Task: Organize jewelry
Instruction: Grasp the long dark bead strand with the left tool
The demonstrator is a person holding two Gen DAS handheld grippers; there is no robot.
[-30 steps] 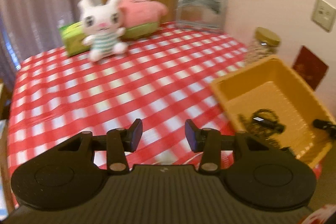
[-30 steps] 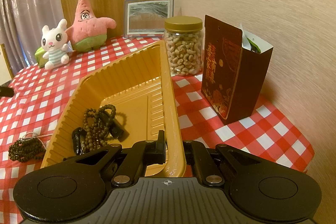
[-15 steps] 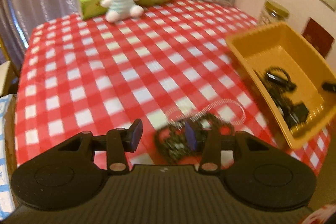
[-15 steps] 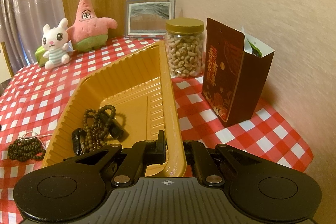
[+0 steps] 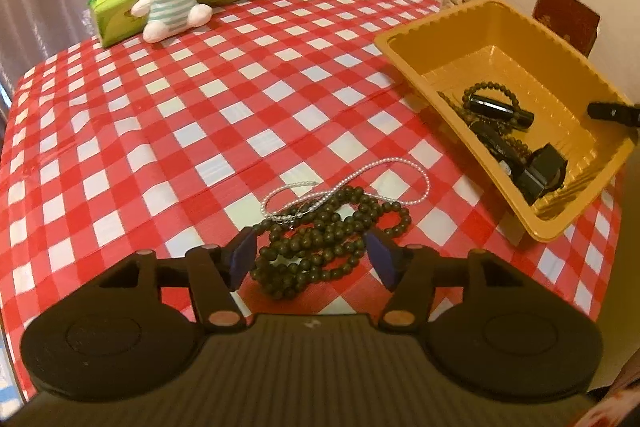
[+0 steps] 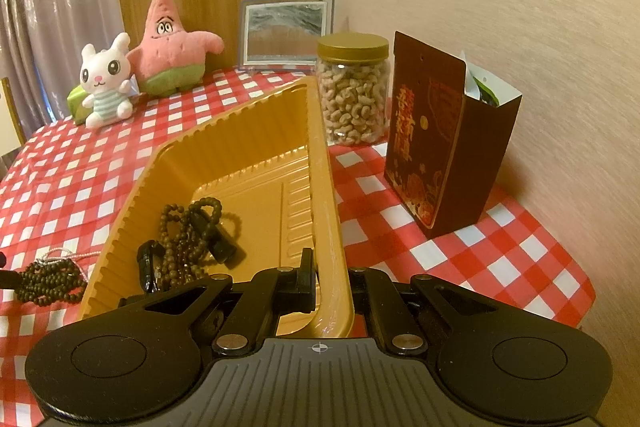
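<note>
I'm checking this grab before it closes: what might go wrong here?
The thin pearl chain lies tangled across the dark bead necklace between the open left gripper, so lifting may drag it along or drop it. The right gripper pinches the tray's thin rim, which may flex or slip.

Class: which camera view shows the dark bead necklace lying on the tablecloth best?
The left wrist view: the dark bead necklace lies whole and central between the open left tongs. The right wrist view shows only a small heap at its left edge, beside the yellow tray, whose rim the right tongs grip.
</note>
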